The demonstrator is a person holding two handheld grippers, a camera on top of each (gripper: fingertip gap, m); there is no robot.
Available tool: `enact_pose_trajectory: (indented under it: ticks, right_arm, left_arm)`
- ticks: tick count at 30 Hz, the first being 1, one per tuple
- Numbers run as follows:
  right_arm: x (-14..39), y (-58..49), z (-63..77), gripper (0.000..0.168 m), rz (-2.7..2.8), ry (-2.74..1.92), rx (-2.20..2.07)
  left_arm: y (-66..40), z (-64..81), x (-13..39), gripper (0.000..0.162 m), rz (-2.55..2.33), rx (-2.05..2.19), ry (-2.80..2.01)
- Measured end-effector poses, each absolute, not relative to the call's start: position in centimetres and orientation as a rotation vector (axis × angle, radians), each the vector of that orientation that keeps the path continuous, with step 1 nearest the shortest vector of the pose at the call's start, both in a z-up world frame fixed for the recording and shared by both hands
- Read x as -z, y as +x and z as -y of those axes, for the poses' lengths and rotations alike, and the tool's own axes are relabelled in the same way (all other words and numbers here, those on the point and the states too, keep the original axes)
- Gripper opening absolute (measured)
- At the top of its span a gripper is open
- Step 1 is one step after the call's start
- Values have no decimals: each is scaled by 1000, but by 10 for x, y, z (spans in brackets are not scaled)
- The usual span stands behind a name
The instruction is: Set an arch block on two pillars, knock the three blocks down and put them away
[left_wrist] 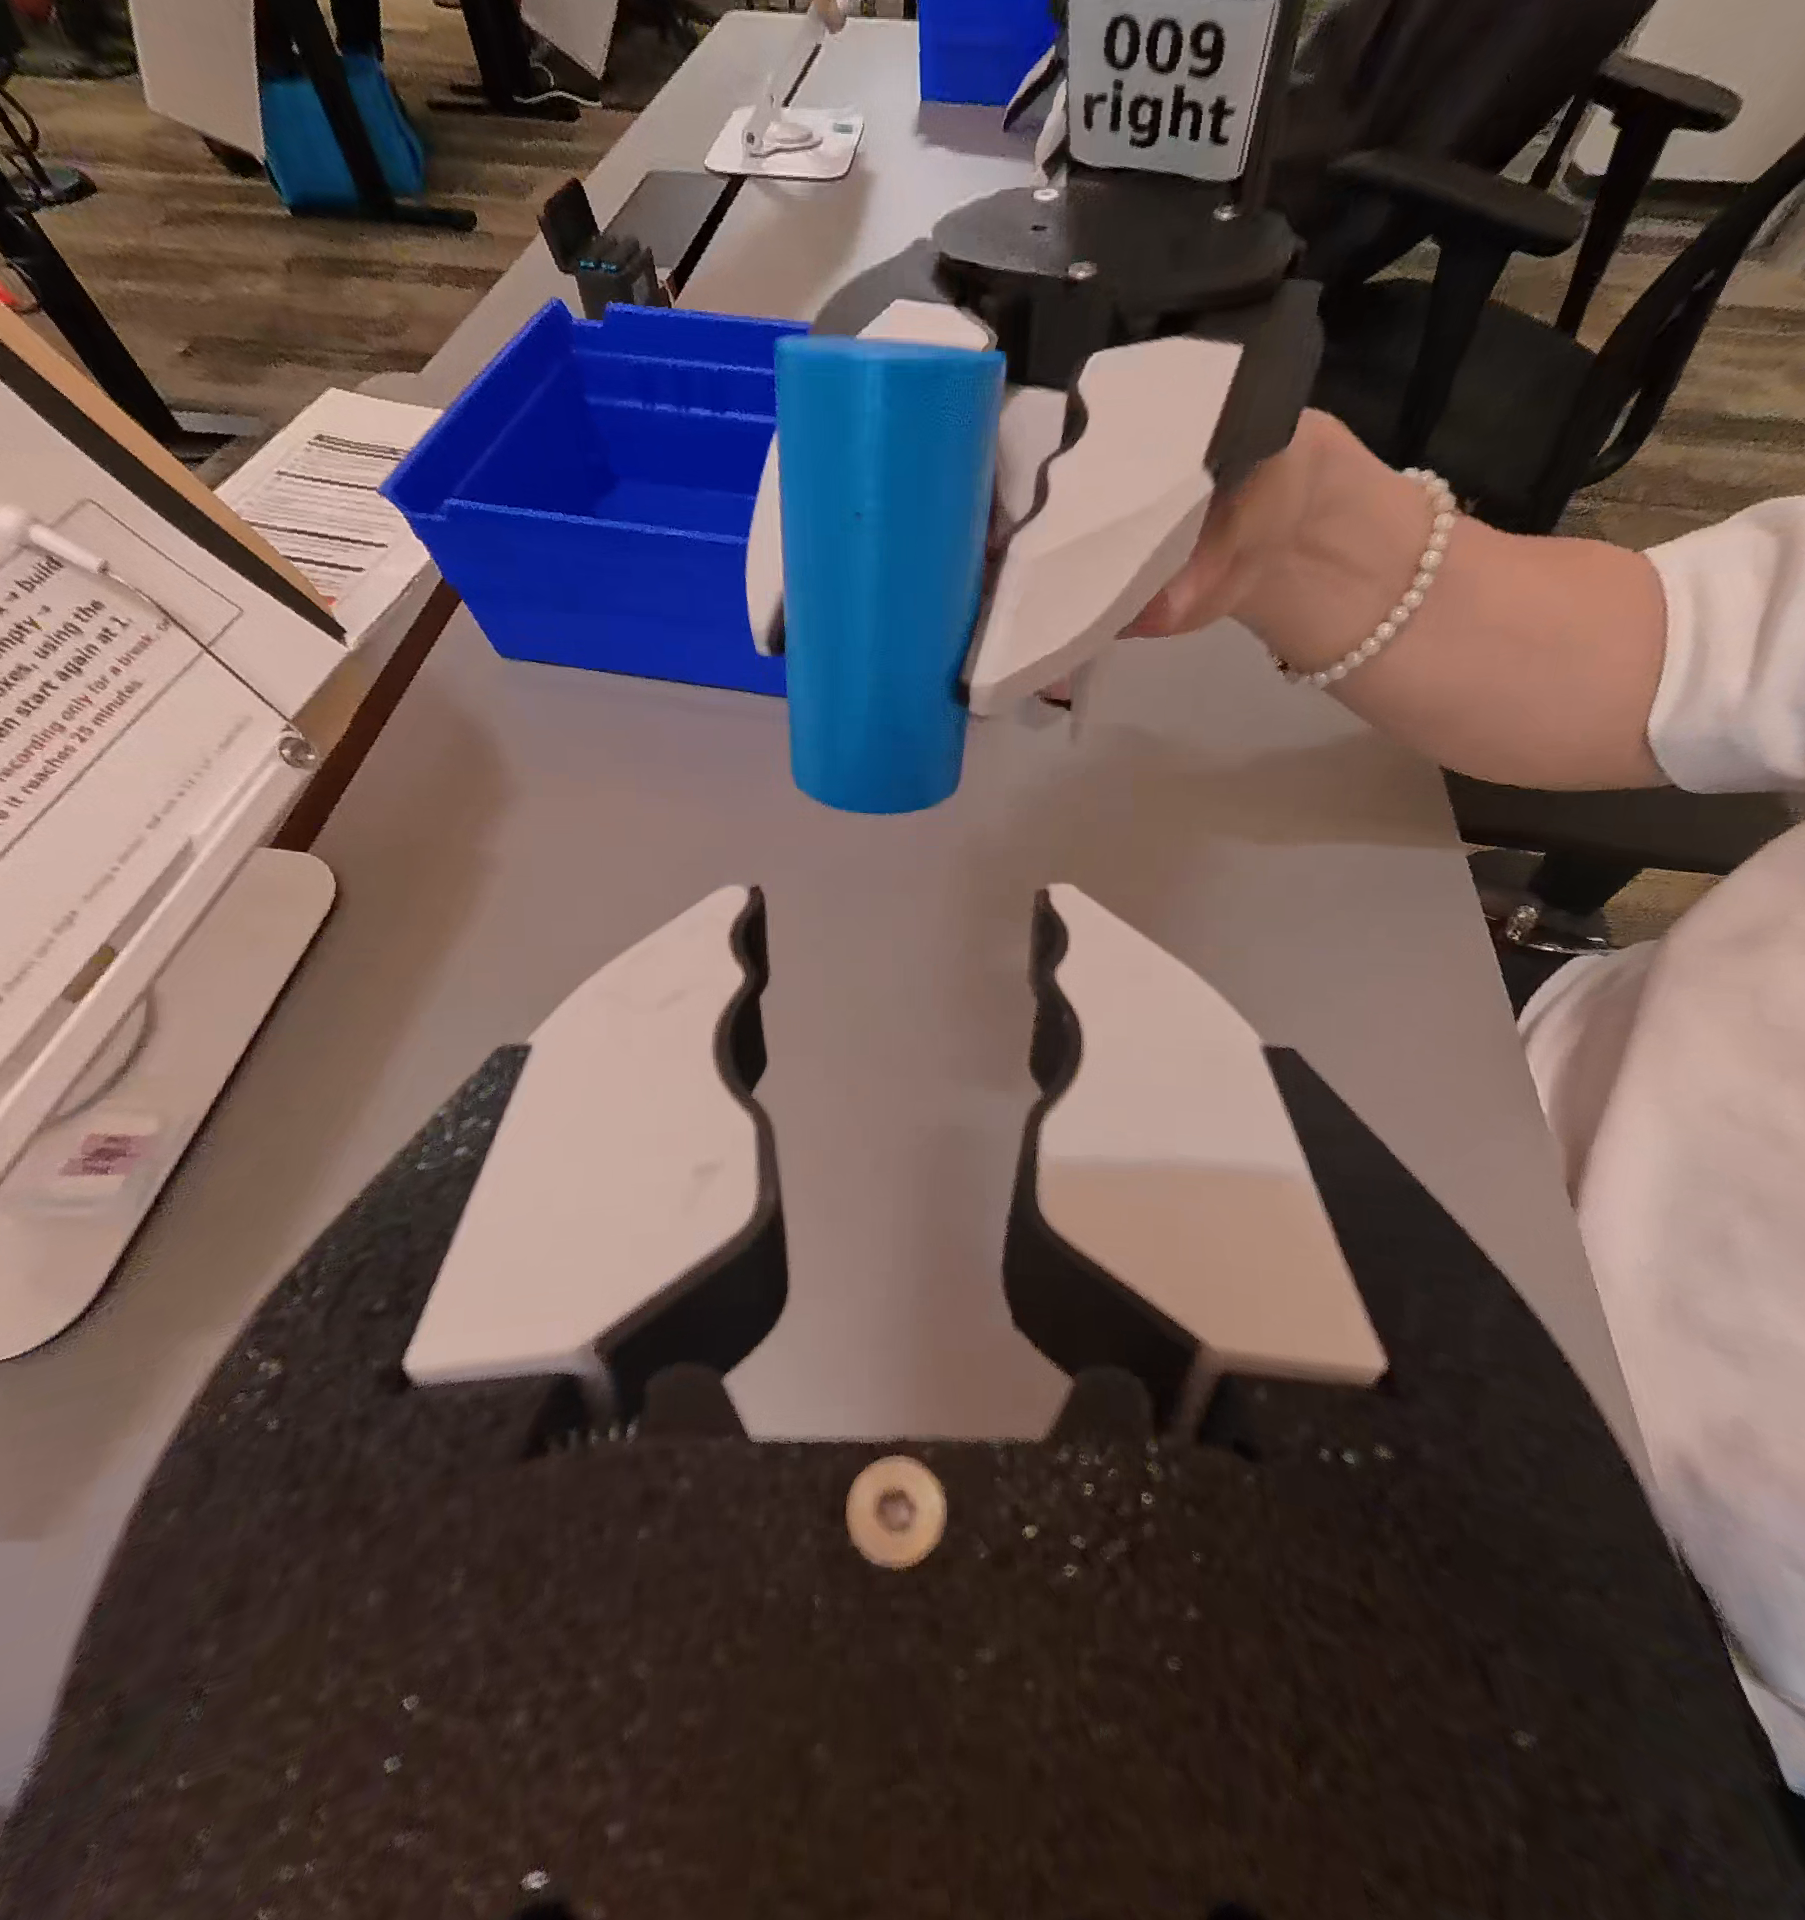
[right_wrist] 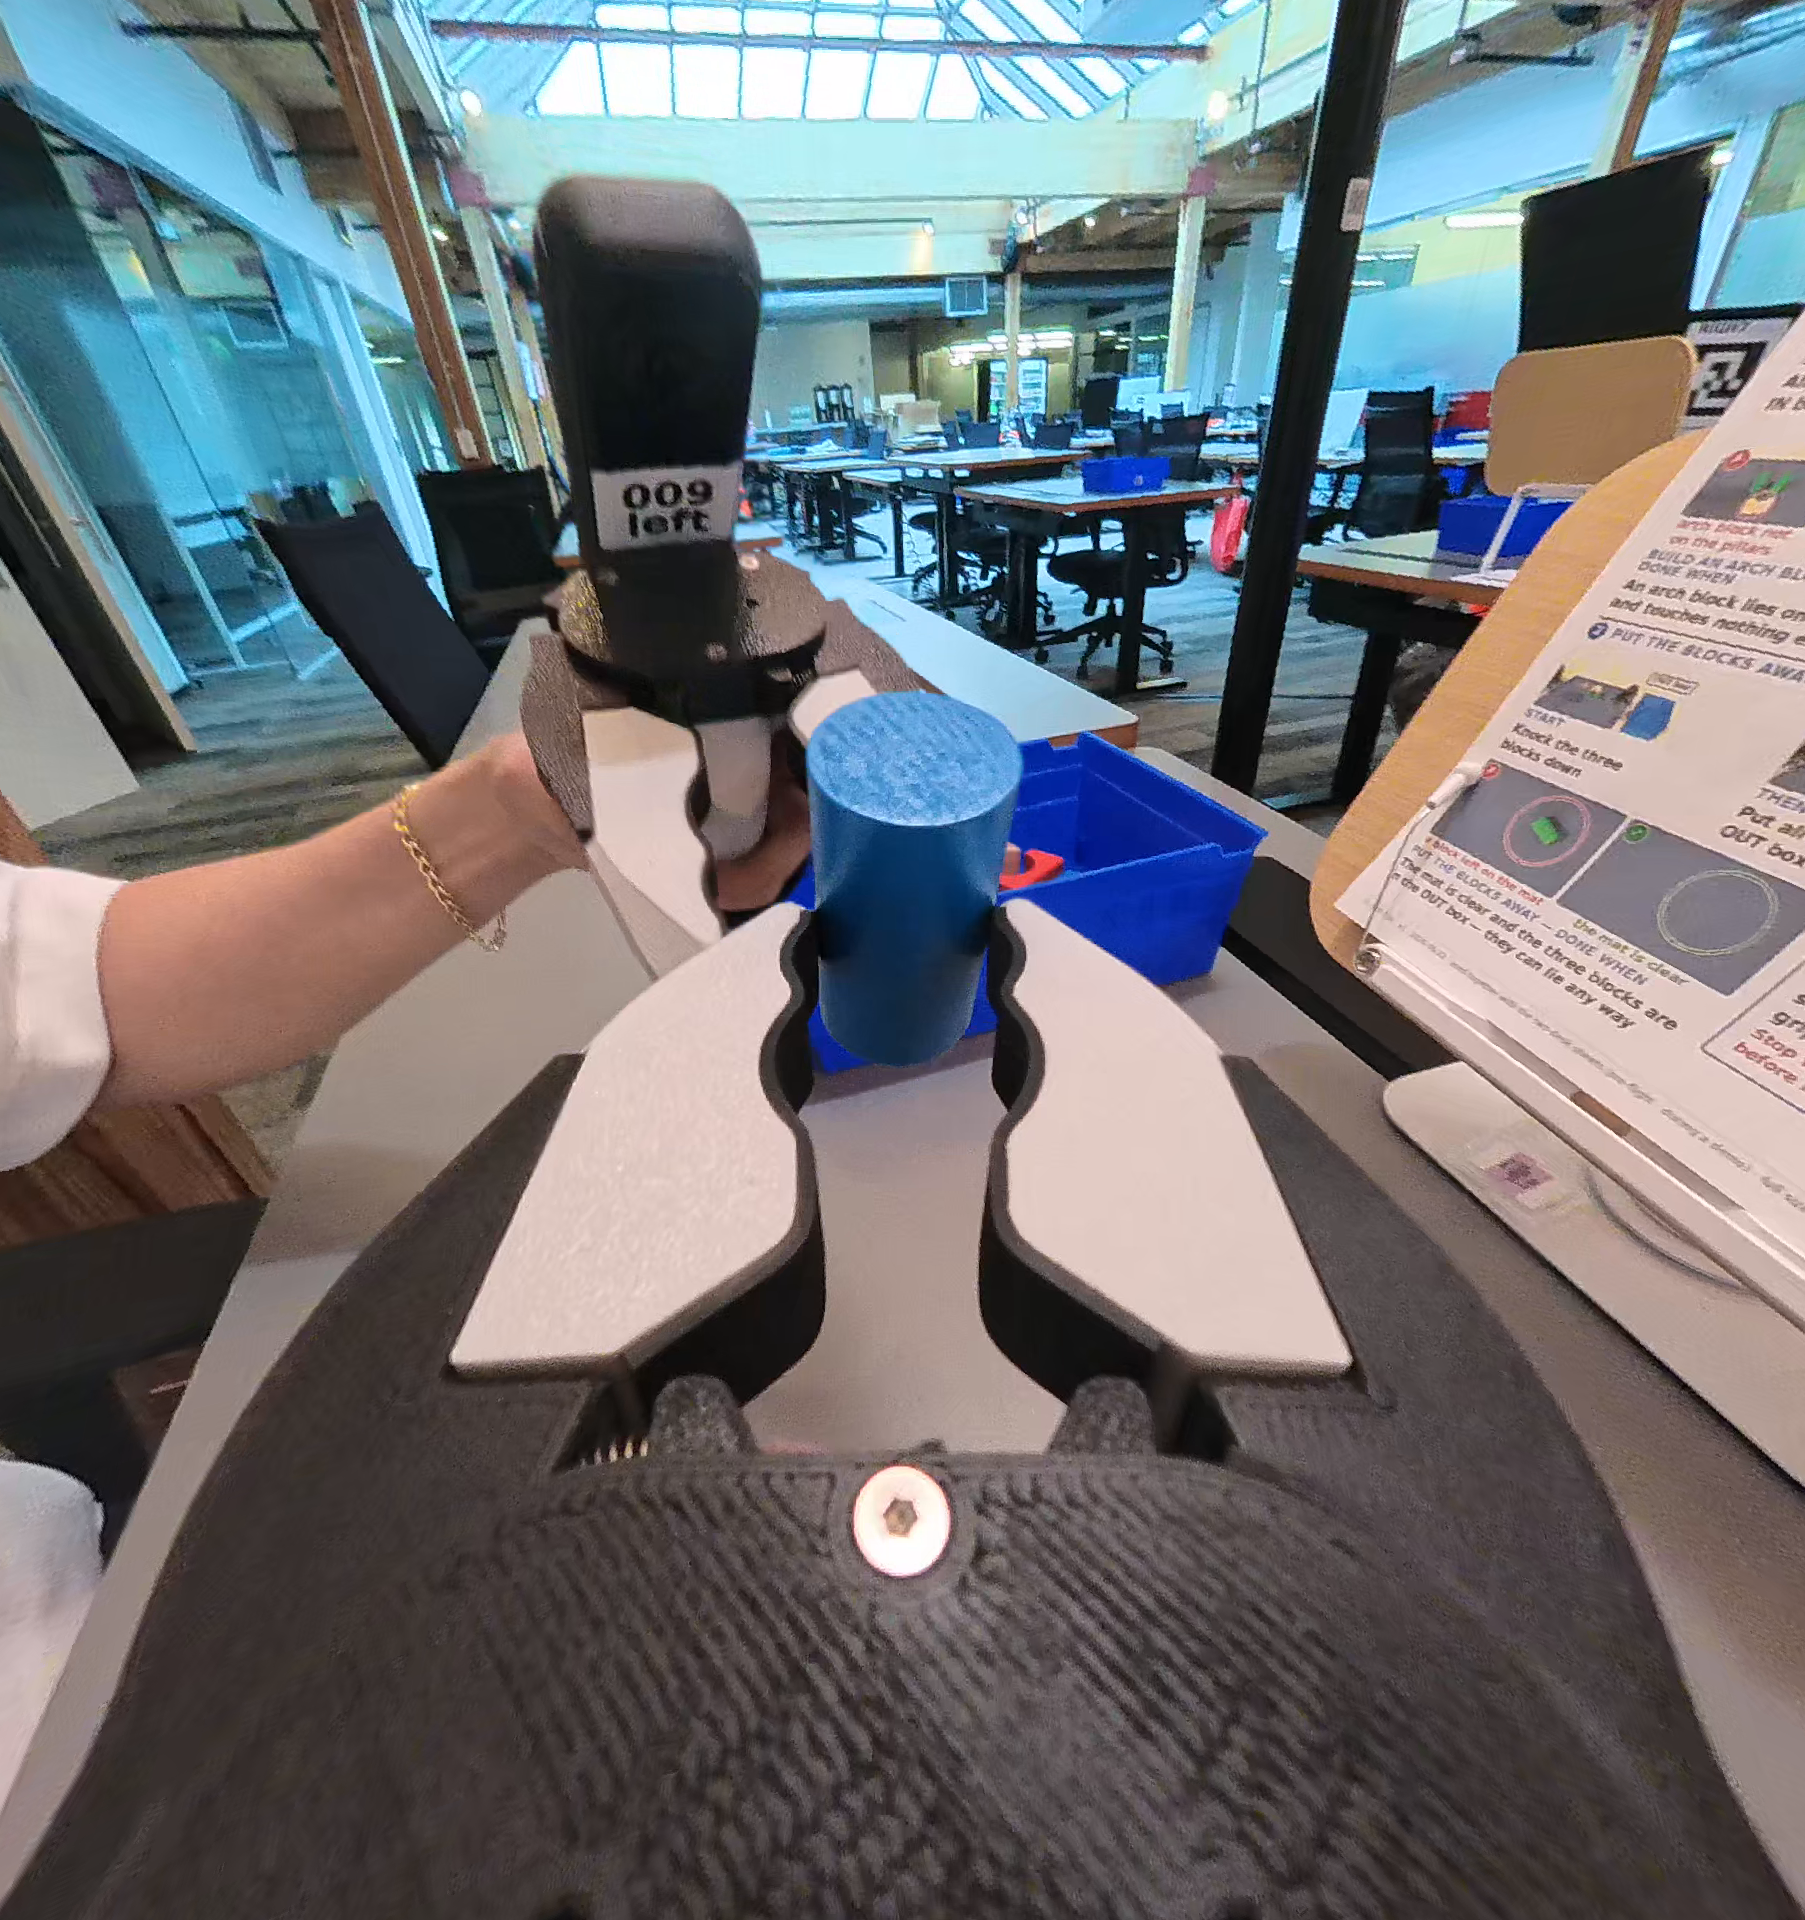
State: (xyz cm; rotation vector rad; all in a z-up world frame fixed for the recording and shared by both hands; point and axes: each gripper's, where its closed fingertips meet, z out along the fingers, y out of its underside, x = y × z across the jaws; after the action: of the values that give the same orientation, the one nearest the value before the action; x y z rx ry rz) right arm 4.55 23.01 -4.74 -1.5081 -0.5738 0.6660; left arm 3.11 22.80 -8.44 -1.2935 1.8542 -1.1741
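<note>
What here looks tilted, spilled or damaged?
Nothing stands out. The right gripper holds the blue cylinder upright above the table; the left gripper is open and empty.

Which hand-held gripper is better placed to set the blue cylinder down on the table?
Right. The right hand-held gripper already clamps the blue cylinder upright above the table. The left hand-held gripper is open and holds nothing.
</note>
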Motion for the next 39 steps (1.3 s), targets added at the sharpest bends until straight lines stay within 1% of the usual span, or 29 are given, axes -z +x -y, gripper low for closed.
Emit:
enact_pose_trajectory:
  ticks: [3, 10, 11, 16, 17, 19, 22, 24, 28, 30, 35, 36, 38, 39]
  right_arm:
    - [48, 38, -228, 31, 584, -1499, -692]
    - [55, 31, -228, 31, 589, -1514, -694]
    - [56, 31, -229, 31, 584, -1517, -693]
    - [61, 35, -230, 32, 572, -1566, -685]
    - [58, 37, -229, 33, 575, -1562, -674]
    - [46, 47, -231, 53, 543, -1538, -641]
    - [32, 52, -227, 47, 585, -1507, -639]
    - [30, 53, -225, 39, 636, -1505, -606]
    - [40, 49, -223, 37, 756, -1574, -547]
    - [43, 47, -222, 33, 789, -1599, -542]
    - [47, 46, -222, 33, 836, -1660, -540]
    - [49, 48, -223, 33, 844, -1675, -522]
    - [53, 58, -229, 32, 841, -1707, -444]
    - [55, 66, -232, 32, 832, -1729, -413]
  left_arm:
    - [36, -223, 87, 38, -1834, 1196, -1287]
    - [41, -219, 82, 34, -1766, 1265, -1290]
    - [42, -219, 83, 32, -1756, 1263, -1301]
    - [44, -224, 87, 31, -1720, 1182, -1291]
    - [44, -226, 87, 32, -1712, 1162, -1283]
    - [44, -227, 89, 32, -1705, 1154, -1293]
    - [44, -225, 87, 32, -1683, 1226, -1280]
    - [45, -224, 89, 32, -1683, 1236, -1278]
    - [47, -220, 91, 31, -1687, 1270, -1268]
    - [47, -219, 94, 32, -1689, 1271, -1271]
    - [49, -217, 99, 32, -1675, 1295, -1283]
    - [50, -218, 101, 32, -1667, 1297, -1299]
    - [52, -225, 107, 59, -1626, 1260, -1349]
    - [52, -230, 110, 65, -1606, 1233, -1377]
